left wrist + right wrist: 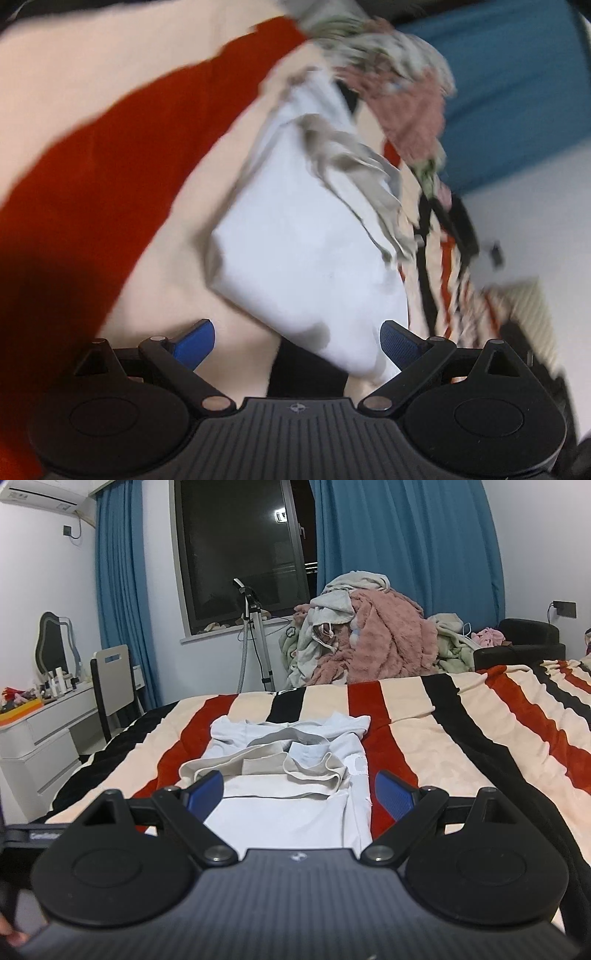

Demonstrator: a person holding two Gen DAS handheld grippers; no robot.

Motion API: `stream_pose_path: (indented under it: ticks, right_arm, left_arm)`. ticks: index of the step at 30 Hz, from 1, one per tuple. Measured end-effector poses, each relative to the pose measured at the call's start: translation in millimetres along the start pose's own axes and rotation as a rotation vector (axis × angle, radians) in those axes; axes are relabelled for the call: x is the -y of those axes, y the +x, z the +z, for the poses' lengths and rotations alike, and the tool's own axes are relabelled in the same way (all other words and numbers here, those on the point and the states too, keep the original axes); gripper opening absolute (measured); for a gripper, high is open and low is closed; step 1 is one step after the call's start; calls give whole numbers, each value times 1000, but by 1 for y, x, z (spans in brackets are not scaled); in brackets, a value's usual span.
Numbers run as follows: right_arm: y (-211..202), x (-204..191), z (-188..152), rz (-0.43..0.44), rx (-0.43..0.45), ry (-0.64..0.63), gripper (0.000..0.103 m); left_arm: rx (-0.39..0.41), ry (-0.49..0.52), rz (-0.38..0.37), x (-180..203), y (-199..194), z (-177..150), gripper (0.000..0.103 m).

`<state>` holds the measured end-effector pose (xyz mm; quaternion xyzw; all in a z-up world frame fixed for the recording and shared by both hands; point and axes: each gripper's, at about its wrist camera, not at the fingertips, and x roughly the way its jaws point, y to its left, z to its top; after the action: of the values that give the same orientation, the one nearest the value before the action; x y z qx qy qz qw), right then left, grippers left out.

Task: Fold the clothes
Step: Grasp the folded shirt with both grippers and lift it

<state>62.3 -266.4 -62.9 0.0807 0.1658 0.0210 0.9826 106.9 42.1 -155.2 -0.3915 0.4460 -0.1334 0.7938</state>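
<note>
While both jaws gape, the white garment [295, 775] lies on the striped blanket [461, 720].

Pale blue garment [295, 812] with beige trim, partly folded, lay flat on the striped blanket [461, 716], sleeves tucked inward.

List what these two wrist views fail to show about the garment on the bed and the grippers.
- Left wrist view: motion blur smears the pale garment; its folds and edges are unclear.
- Right wrist view: the right gripper, jaws open, and its body hide the garment's near hem.
- Neither view shows the other gripper; the left gripper appears only in its own view.
- Clothes pile: separate items cannot be told apart.
</note>
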Motion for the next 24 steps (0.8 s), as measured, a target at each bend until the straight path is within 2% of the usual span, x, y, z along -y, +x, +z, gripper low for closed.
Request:
stream_pose_path:
  ticks: [3, 5, 7, 8, 10, 13, 20, 24]
  right_arm:
    - [2, 1, -1, -11, -7, 1, 90]
    - [3, 2, -1, -17, -13, 5, 90]
    - [4, 3, -3, -20, -20, 11, 90]
    - [5, 3, -3, -23, -24, 14, 90]
    - [6, 4, -4, -32, -32, 16, 90]
    - [9, 5, -5, -42, -44, 21, 90]
    - [13, 7, -7, -56, -58, 30, 90]
    - [24, 22, -14, 21, -152, 201, 90]
  left_arm:
    - [33, -86, -41, -14, 6, 6, 95]
    - [64, -111, -53, -19, 10, 8, 90]
    - [97, -126, -35, -22, 14, 9, 72]
    - [105, -126, -22, -23, 15, 9, 67]
    - [121, -127, 1, -24, 19, 11, 44]
    - [137, -146, 0, -27, 19, 12, 16]
    - [172, -122, -34, -20, 12, 11, 10]
    - [186, -109, -51, -17, 6, 10, 10]
